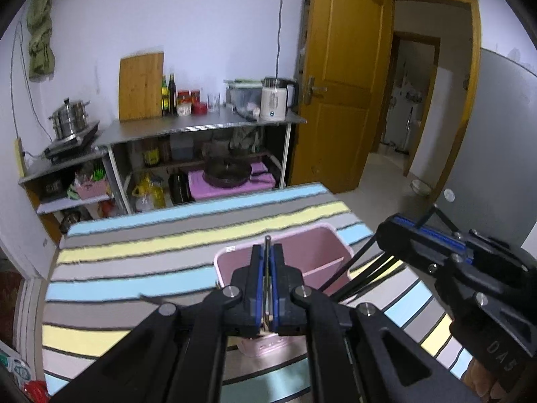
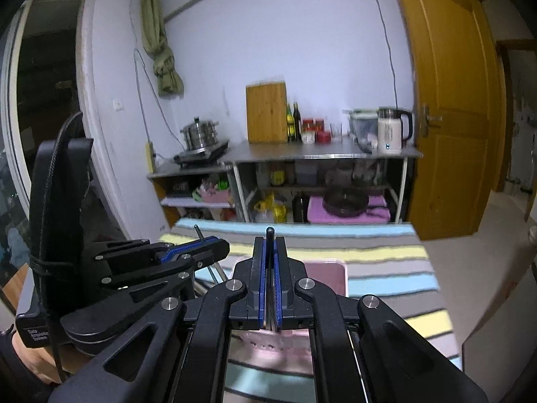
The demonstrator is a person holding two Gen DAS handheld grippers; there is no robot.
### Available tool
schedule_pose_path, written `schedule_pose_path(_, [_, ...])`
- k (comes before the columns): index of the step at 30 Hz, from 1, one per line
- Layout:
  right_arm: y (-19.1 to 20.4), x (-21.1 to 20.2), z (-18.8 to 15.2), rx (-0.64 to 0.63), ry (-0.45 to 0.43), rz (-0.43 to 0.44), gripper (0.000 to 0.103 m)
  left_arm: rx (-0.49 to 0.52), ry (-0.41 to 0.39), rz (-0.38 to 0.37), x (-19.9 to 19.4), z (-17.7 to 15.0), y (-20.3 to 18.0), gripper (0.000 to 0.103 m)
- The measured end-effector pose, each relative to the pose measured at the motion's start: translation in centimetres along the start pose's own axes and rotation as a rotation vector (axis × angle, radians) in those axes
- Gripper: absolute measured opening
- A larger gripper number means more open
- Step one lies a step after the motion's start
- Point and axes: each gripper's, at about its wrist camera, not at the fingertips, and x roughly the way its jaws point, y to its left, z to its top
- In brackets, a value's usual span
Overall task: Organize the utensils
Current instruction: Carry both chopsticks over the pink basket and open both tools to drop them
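A pink utensil holder with an inner divider stands on the striped tablecloth; it also shows in the right wrist view. My left gripper is shut on a thin metal utensil whose end sticks up between the pads, above the holder's left part. My right gripper is shut on a dark-handled utensil, also over the holder. The right gripper shows at the right of the left wrist view, its utensil's dark shafts reaching down toward the holder. The left gripper shows at the left of the right wrist view.
Behind the table stands a metal shelf unit with a cutting board, bottles, jars, a kettle and a steamer pot. A frying pan lies on its lower shelf. A wooden door stands open at right.
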Motion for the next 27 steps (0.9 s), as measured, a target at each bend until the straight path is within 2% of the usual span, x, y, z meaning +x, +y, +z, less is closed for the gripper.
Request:
schedule_pose_path(8, [-1.1, 1.5, -1.2, 0.020, 0.079, 0.020, 0.004, -0.035, 0.080, -0.012, 2.1, -1.8, 0.5, 0.007])
schedule_pose_path(10, [-1.1, 1.1, -1.2, 0.021, 0.078, 0.015, 0.005, -0.049, 0.074, -0.020, 1.7, -1.9, 0.5, 0.022])
schedule_pose_path(12, [-1.2, 0.2, -1.2, 0.031, 0.063, 0.022, 0.013, -0.060, 0.056, -0.024, 0.8, -2.1, 0.6, 0.030])
schedule_pose_path(19, [-1.2, -2.9, -2.1, 0.052, 0.035, 0.026, 0.014, -0.076, 0.013, -0.012, -2.9, -3.5, 0.6, 0.030])
schedule_pose_path(27, [-0.5, -7.6, -5.6, 0.060, 0.028, 0.020, 0.016, -0.091, -0.032, -0.007, -7.7, -6.8, -0.4, 0.030])
